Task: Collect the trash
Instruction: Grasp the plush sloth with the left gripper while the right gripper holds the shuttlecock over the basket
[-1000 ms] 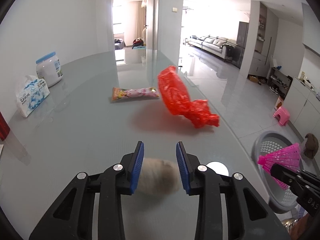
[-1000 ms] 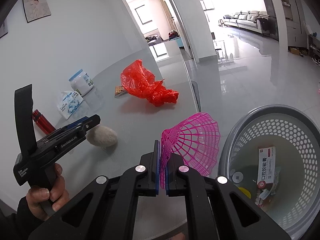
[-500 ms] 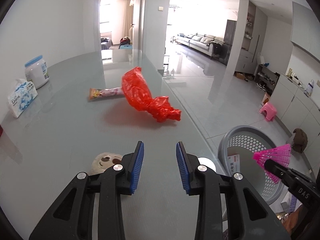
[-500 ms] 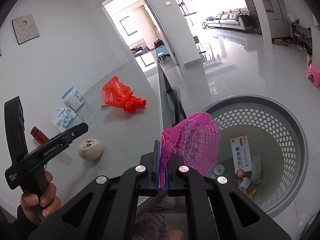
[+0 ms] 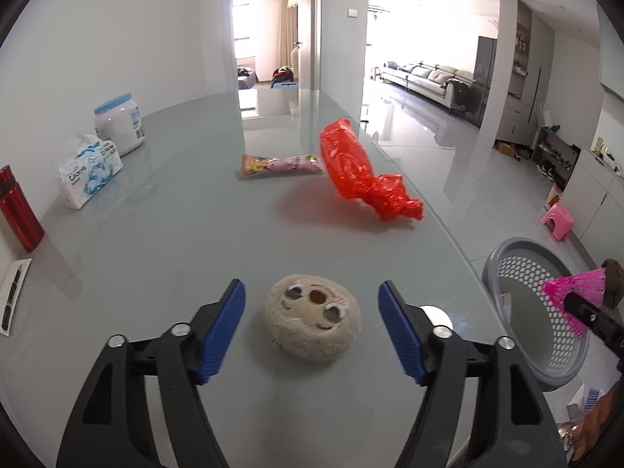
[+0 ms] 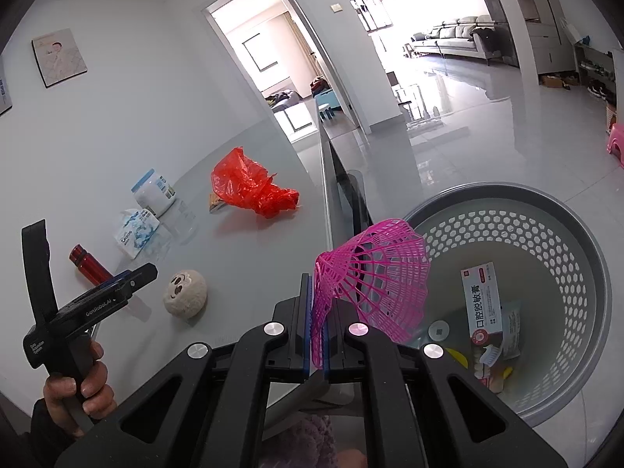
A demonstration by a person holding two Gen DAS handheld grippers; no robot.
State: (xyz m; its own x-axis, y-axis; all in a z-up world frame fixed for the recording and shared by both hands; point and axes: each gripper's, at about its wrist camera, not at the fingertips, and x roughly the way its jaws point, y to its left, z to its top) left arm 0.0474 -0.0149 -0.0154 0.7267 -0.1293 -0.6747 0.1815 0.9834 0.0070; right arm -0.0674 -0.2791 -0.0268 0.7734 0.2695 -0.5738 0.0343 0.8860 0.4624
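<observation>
Presently, your holdings, counted from each tool outward.

Right tool [image 6: 316, 335]: jaws pinched tight on the crushed skirt of a pink plastic mesh shuttlecock [image 6: 374, 284], which you hold above the near rim of the round grey perforated plastic basket [image 6: 577, 234] standing on the floor beside the bench. Already in the basket: a white-and-red carton with printed characters [image 6: 481, 304], plus small bits too jumbled to name.

Left tool [image 5: 312, 331]: jaws opening, blue pads [image 5: 224, 327] standing clear on either side of a round beige plush ball with a stitched face [image 5: 312, 318]. The ball rests on the grey glass bench [image 5: 156, 257], touched by neither pad.

Further out on the bench:
- a crumpled red plastic bag [image 5: 362, 171], mid-bench near the right edge;
- a long pink printed snack wrapper [image 5: 280, 164], just beside the bag;
- a white tub with a blue lid [image 5: 119, 123], a white-and-blue tissue pack [image 5: 87, 169] and a red metal bottle [image 5: 17, 210], along the wall side.

Step in hand, by my reading: you are delivering the shuttlecock to the basket. Your next move calls for carrying the right tool a little further over the basket's mouth and parting its jaws so the shuttlecock drops inside. The bag and wrapper look like the likely trash left to collect.
</observation>
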